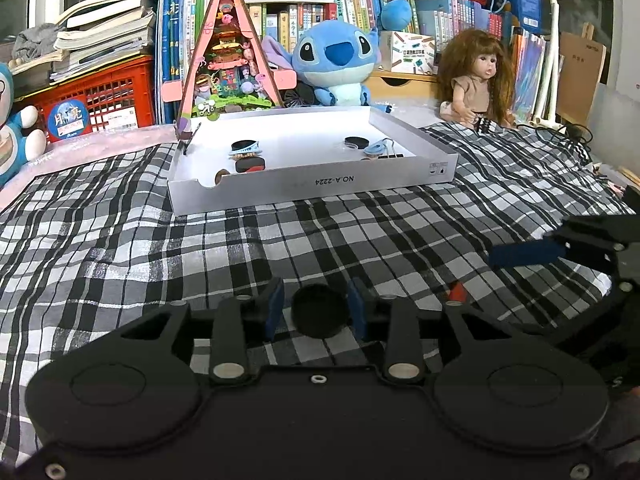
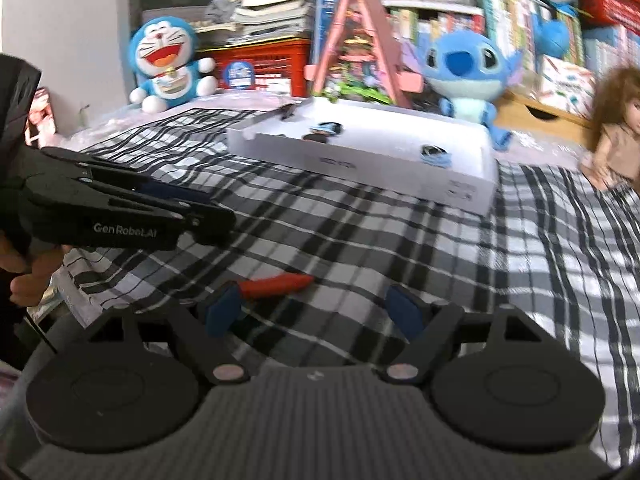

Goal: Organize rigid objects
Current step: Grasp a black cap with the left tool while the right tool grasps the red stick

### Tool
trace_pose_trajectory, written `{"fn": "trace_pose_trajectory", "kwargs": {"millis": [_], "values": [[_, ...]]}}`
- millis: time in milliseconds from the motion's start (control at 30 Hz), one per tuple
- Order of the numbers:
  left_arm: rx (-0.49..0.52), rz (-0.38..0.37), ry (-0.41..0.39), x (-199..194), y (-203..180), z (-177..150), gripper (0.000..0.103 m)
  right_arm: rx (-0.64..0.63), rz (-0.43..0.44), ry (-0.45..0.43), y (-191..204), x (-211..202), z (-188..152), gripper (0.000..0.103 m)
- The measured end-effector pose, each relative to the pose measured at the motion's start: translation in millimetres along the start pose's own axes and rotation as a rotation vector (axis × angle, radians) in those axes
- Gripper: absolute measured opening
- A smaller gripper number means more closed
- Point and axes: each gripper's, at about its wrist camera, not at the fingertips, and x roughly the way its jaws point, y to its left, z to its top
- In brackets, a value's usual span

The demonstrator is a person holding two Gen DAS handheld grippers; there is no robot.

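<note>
Both grippers hang low over a black-and-white checked cloth (image 1: 360, 224). Between the blue pads of the left gripper (image 1: 316, 312) sits a round black disc (image 1: 318, 316); the pads stand close on either side of it, a thin gap showing at each, so they do not seem to press on it. Whether the disc rests on the cloth or is lifted I cannot tell, as the gripper body hides its lower edge.

To the right, the right gripper (image 2: 316, 312) has its jaws spread wide with nothing between them. A red pen-like object (image 2: 276, 285) lies on the cloth just past its left pad, one end hidden behind that pad. In the left wrist view only a small red tip of it peeks out. The right wrist view is blurred, so fine detail is lost there.

Farther off sits a shallow white tray (image 1: 312, 184) holding several small things: dark round discs, pale blue clips and a black binder clip (image 1: 386, 157); its near wall cuts off their lower parts. Behind it stand a blue plush toy (image 1: 336, 64), a long-haired doll (image 1: 476, 80) at the far right, and crowded bookshelves.
</note>
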Motion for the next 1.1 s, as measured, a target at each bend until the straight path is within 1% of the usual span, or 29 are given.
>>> {"fn": "trace_pose_trajectory", "kwargs": {"millis": [133,200,300,367,567,633,733,867,933,967,1000,1100], "values": [[-0.005,-0.006,-0.001,-1.6,1.0,-3.9,0.039,-0.029,0.026,-0.001,2.4,6.0,5.0,0.087],[-0.008,-0.010,-0.002,-2.1,2.1,-5.6,0.042,-0.042,0.032,-0.003,4.4,7.5,5.7,0.087],[-0.014,-0.016,-0.001,-1.0,3.4,-7.8,0.043,-0.058,0.043,-0.005,7.4,9.6,5.4,0.087],[-0.018,-0.017,0.006,1.0,3.5,-8.5,0.043,-0.067,0.056,-0.004,9.4,10.3,5.2,0.085],[-0.017,-0.022,-0.005,1.4,1.4,-9.7,0.042,-0.094,0.078,-0.011,18.4,8.0,3.5,0.070],[-0.018,-0.024,-0.013,0.0,1.2,-9.2,0.042,-0.095,0.079,-0.013,20.1,6.8,3.2,0.061],[-0.014,-0.019,-0.019,-2.2,1.2,-9.2,0.042,-0.082,0.059,-0.020,19.2,4.8,2.6,0.052],[-0.005,-0.017,-0.022,-5.3,1.6,-10.3,0.042,-0.042,0.040,-0.019,11.2,4.5,3.0,0.052],[0.005,-0.013,-0.022,-6.5,1.8,-11.9,0.042,-0.035,0.047,-0.025,8.2,1.9,2.6,0.053],[0.007,-0.010,-0.020,-6.4,2.0,-12.8,0.042,-0.039,0.050,-0.025,7.4,0.6,2.5,0.056],[0.008,-0.006,-0.016,-5.5,2.3,-13.4,0.042,-0.047,0.057,-0.023,6.7,-0.4,2.3,0.063],[0.006,-0.002,-0.011,-3.6,2.3,-15.9,0.043,-0.071,0.082,-0.013,5.9,-1.4,1.2,0.066]]}}
